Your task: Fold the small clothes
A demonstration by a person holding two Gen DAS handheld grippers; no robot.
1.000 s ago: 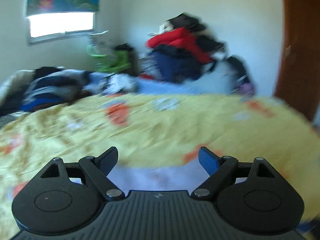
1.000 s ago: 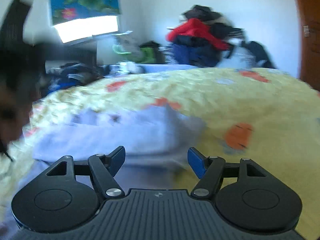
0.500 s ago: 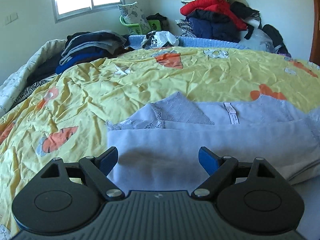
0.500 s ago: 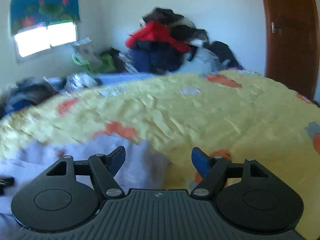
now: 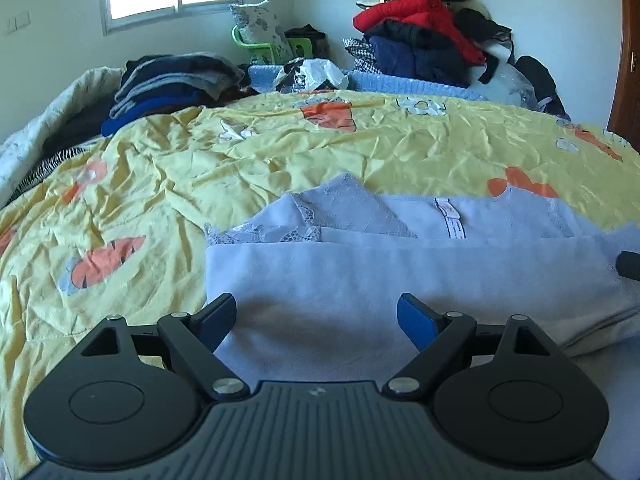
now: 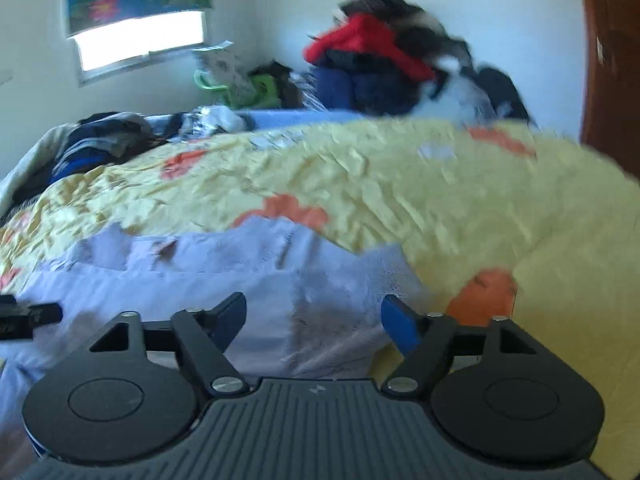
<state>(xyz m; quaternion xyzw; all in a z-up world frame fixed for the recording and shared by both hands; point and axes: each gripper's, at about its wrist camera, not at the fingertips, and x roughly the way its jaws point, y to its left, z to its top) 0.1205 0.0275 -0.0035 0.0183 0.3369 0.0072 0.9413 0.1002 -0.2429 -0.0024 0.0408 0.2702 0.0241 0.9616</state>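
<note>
- The left gripper (image 5: 316,314) has its jaws spread wide, with nothing pinched, above the near part of the pale lilac garment (image 5: 400,272).
- The right gripper (image 6: 314,314) has its jaws spread; they have just been opening, and only the garment's right edge lies below the gap.
- The garment lies folded on the yellow bedspread (image 5: 280,152).
- Far behind is a pile of clothes (image 5: 432,28).

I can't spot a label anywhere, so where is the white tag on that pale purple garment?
In the left wrist view the white tag sits at the far edge of the pale purple garment, right of centre, beside the lace panel and just before the yellow bedspread.
</note>
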